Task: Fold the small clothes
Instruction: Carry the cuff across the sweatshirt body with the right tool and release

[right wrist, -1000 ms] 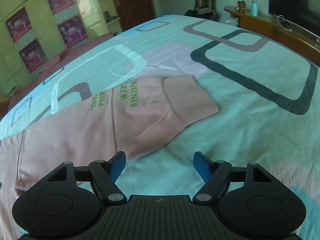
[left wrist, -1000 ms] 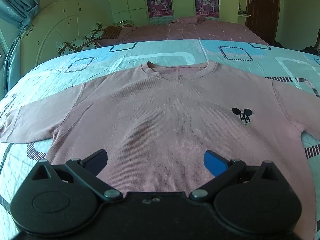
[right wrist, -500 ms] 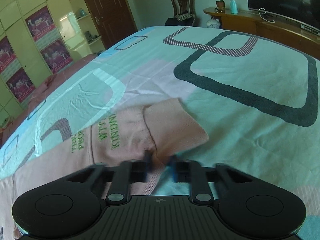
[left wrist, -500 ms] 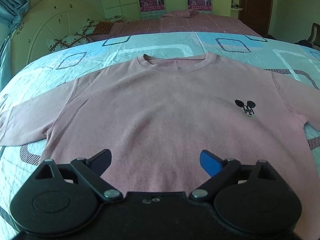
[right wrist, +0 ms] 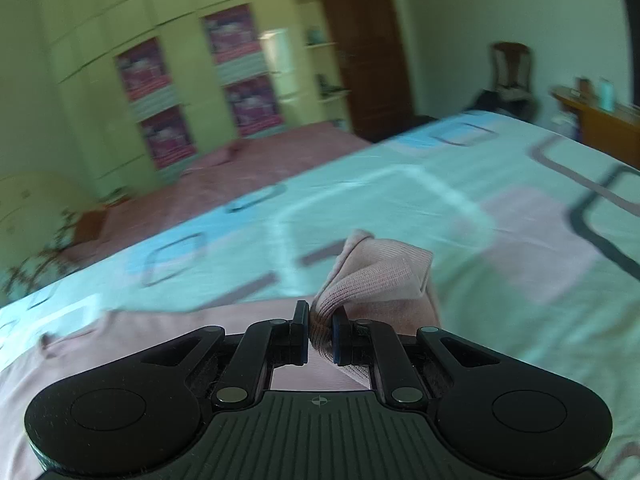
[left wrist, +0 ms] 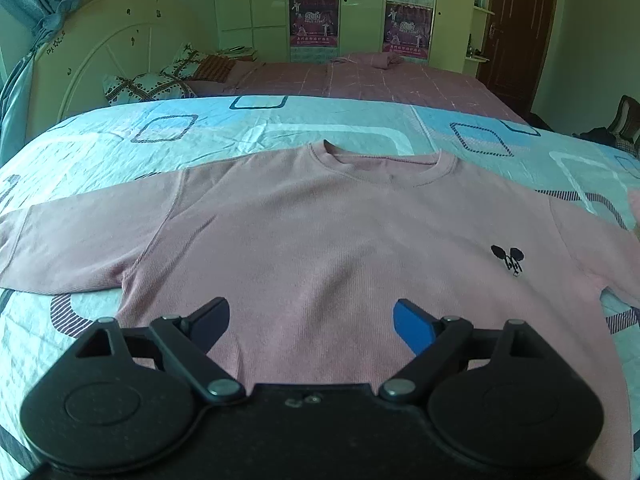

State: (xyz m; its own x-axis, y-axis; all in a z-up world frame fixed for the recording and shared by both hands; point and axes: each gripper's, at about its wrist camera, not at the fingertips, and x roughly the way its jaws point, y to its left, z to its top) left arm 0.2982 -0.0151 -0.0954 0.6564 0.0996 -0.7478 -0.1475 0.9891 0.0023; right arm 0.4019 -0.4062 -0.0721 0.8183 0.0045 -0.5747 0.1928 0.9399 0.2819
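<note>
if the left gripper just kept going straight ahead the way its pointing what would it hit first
Most likely the pink sweater. The left gripper is open and points along the sweater's front toward the collar; the cloth fills the gap between its fingers. How high it sits above the fabric is unclear, so the contact point is uncertain.

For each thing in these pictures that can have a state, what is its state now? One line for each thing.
pink sweatshirt: spread flat on the bed, front side up, not yet folded.
sleeve cuff: lifted off the bed, bunched between the right gripper's fingers.
left gripper: open, above the sweatshirt's lower part, holding nothing.
right gripper: shut on the sleeve cuff.
bedsheet: spread on the bed, slightly wrinkled.
brown door: closed.
</note>
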